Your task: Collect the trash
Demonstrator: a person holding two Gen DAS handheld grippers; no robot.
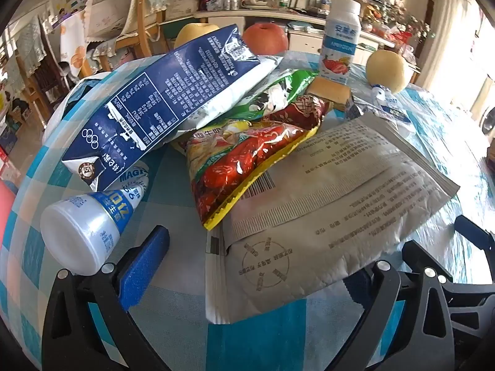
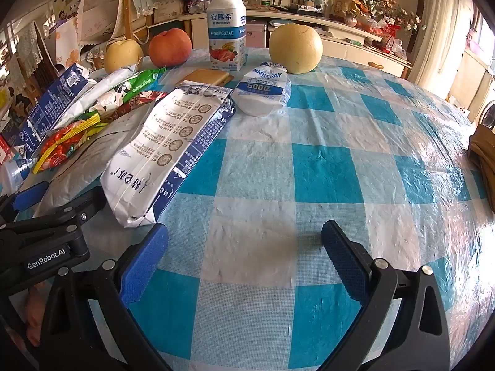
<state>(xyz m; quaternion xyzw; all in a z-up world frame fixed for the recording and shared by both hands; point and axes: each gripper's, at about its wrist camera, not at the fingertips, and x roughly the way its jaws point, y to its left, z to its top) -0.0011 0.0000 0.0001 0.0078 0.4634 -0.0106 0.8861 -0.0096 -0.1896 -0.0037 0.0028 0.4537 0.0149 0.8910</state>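
A heap of trash lies on the checked tablecloth (image 1: 173, 315). It holds a flattened blue milk carton (image 1: 161, 105), a red snack wrapper (image 1: 247, 157), a green wrapper (image 1: 278, 92), a white bottle (image 1: 89, 225) on its side and a grey paper pouch (image 1: 324, 204). My left gripper (image 1: 253, 272) is open, low over the pouch's near end, which covers its right finger. My right gripper (image 2: 246, 256) stands open over bare cloth, just right of a flattened white-and-blue carton (image 2: 167, 151). Beyond that carton lies a crushed white bottle (image 2: 263, 89).
At the far side stand an upright yogurt bottle (image 2: 227, 27), two yellow pears (image 2: 295, 48) (image 2: 123, 54), a red apple (image 2: 170, 46) and a tan cracker (image 2: 205, 77). Bare cloth (image 2: 355, 154) stretches to the right. Chairs and a cluttered counter are behind the table.
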